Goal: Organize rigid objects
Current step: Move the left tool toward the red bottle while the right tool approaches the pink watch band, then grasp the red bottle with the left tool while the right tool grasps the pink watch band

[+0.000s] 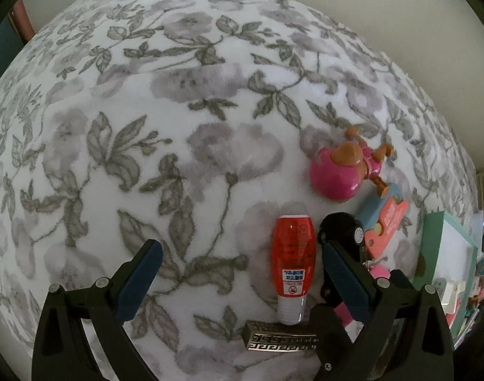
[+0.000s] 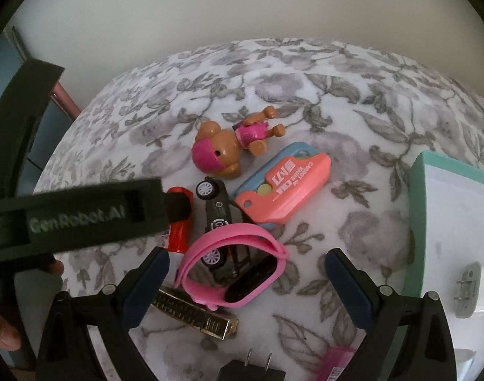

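Note:
On a floral blanket (image 1: pixel 146 127) lies a cluster of small items. My left gripper (image 1: pixel 242 250) is open and empty above a red bottle (image 1: pixel 292 263), with a black toy car (image 1: pixel 343 228) by its right finger. My right gripper (image 2: pixel 246 260) is open and empty over a pink wristband (image 2: pixel 235 266), which lies on the toy car (image 2: pixel 216 206). A pink toy dog (image 2: pixel 223 152), an orange and blue case (image 2: pixel 286 184), a gold harmonica (image 2: pixel 194 314) and the red bottle (image 2: pixel 178 225) lie around it. The left gripper's body (image 2: pixel 83 216) crosses the right wrist view.
A teal-edged white box (image 2: pixel 448 222) stands at the right, also in the left wrist view (image 1: pixel 445 254). A black plug (image 2: pixel 254 371) and a pink item (image 2: pixel 334 365) lie near the front edge. A white wall (image 2: pixel 242 6) is behind the blanket.

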A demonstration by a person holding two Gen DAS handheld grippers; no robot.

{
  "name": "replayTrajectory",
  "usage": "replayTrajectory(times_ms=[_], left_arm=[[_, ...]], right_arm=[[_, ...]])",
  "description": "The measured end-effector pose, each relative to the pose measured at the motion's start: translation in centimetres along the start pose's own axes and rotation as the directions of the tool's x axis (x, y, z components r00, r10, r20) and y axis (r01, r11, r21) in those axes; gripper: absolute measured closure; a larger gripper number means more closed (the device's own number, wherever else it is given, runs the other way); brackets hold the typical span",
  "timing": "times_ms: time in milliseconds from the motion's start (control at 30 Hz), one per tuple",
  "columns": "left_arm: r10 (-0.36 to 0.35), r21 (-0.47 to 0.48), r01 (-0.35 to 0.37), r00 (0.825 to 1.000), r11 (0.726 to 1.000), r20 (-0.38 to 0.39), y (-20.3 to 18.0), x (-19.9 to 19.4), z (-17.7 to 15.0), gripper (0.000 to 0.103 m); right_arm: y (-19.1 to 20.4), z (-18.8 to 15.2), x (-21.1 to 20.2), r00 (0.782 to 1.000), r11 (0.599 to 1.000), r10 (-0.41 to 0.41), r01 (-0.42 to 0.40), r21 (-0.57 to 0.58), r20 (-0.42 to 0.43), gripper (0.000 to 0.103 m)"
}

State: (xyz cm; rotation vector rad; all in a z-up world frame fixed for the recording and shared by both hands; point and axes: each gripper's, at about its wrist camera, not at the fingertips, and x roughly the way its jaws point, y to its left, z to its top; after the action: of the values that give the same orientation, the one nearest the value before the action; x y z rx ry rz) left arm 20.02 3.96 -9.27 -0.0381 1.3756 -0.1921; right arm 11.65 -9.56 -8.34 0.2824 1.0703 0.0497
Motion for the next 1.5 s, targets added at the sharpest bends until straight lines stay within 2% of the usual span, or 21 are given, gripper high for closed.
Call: replayTrajectory(times_ms=[267, 367, 433, 600, 667, 867, 933, 967, 1000, 1200, 1500], left_arm=[[0.003, 0.004, -0.003, 1.000, 1.000, -0.008, -0.4, 0.6, -0.5, 0.004], [-0.002, 0.009, 0.002, 1.000, 1.000, -0.002, -0.4, 0.3, -0.5, 0.014], [-0.013, 0.022, 0.013, 1.000, 1.000, 0.006, -0.6, -0.2, -0.4, 0.024], [-0.059, 0.066, 0.059, 0.998, 0.996, 0.000, -2.1, -0.6, -0.5, 0.054], [-0.060, 0.084, 0.060, 0.998, 0.995, -0.004, -2.8, -0.6, -0.6, 0.058], [-0.042, 0.102, 0.042, 0.999, 0.994, 0.006, -4.1, -0.6, -0.6, 0.059], [-0.056, 0.095, 0.055, 0.998, 0.994, 0.010, -4.3, -0.6, -0.6, 0.065], [-0.064, 0.094, 0.063, 0.998, 0.994, 0.010, -4.0, -0.6, -0.7, 0.072], [-0.069, 0.088, 0.067, 0.998, 0.994, 0.014, -3.9, -0.6, -0.7, 0.073], [-0.113, 0.032, 0.112, 0.993, 0.993, 0.031, -2.8, -0.6, -0.6, 0.074], [-0.108, -0.007, 0.109, 0.988, 0.994, 0.108, -1.4, -2.9, -0.2, 0.074]], right_arm=[[-0.3, -0.2, -0.2, 1.000, 1.000, -0.003, 0.003, 0.007, 0.009, 0.021], [-0.4, -0.1, -0.4, 1.000, 1.000, 0.009, -0.009, 0.016, 0.013, 0.028], [-0.5, -0.2, -0.5, 1.000, 1.000, 0.018, -0.018, 0.018, 0.014, 0.033], [-1.3, -0.5, -1.1, 0.999, 0.998, 0.032, -0.032, 0.048, 0.019, 0.033], [-1.6, -0.6, -1.3, 0.999, 0.998, 0.030, -0.032, 0.058, 0.024, 0.033], [-2.2, -0.5, -2.1, 1.000, 0.998, 0.008, -0.009, 0.059, 0.026, 0.034], [-2.3, -0.6, -2.3, 1.000, 0.998, 0.001, -0.002, 0.056, 0.019, 0.034], [-2.2, -0.6, -2.4, 1.000, 0.999, -0.005, 0.005, 0.050, 0.017, 0.034], [-2.2, -0.6, -2.5, 1.000, 0.999, -0.015, 0.014, 0.042, 0.015, 0.034], [-2.6, -0.6, -3.6, 0.999, 0.999, -0.044, 0.044, 0.030, 0.012, 0.034], [-3.1, 0.3, -6.9, 0.997, 0.997, -0.070, 0.069, 0.024, 0.036, 0.034]])
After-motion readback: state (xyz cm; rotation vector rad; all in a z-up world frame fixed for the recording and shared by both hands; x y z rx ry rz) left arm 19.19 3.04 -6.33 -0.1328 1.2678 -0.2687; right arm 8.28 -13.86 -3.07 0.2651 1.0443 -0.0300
